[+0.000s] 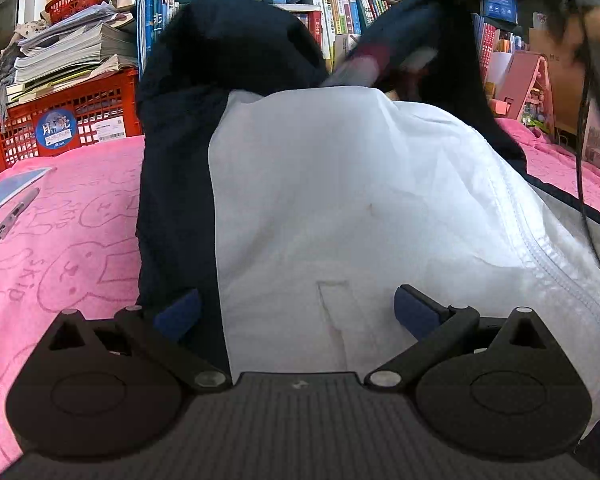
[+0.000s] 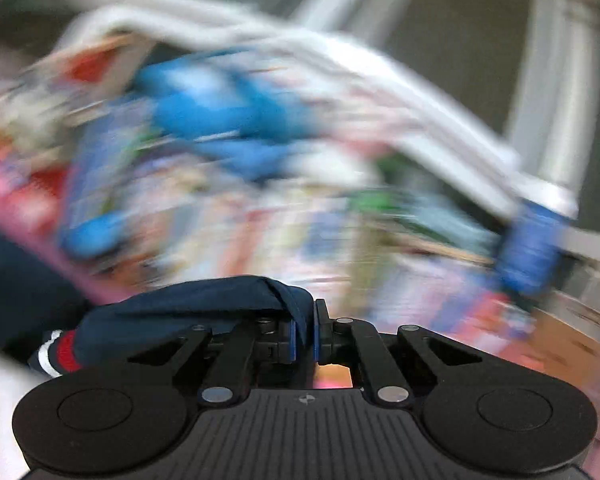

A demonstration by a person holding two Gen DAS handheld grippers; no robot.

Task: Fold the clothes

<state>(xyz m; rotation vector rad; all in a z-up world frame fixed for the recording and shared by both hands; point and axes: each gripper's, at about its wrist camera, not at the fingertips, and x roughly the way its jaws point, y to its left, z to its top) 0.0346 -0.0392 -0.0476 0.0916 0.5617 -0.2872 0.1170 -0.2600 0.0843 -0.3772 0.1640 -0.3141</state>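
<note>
Both fingers: left (image 1: 296, 312) spread wide over jacket (image 1: 320, 200) on pink towel (image 1: 60, 240); right (image 2: 304, 338) pinching it.

Right wrist view: the background beyond the navy garment (image 2: 188, 304) is motion-blurred; a blue shape (image 2: 220, 120), possibly a plush toy, cannot be identified. Left wrist view: the raised sleeve cuff (image 1: 374, 60) is smeared.

Even, bright indoor light; one view sharp, one smeared.
Strong barrel distortion is seen at both views' edges; the right wrist background is heavily motion-blurred, while the white jacket lining (image 1: 340, 208) is nearly overexposed.
</note>
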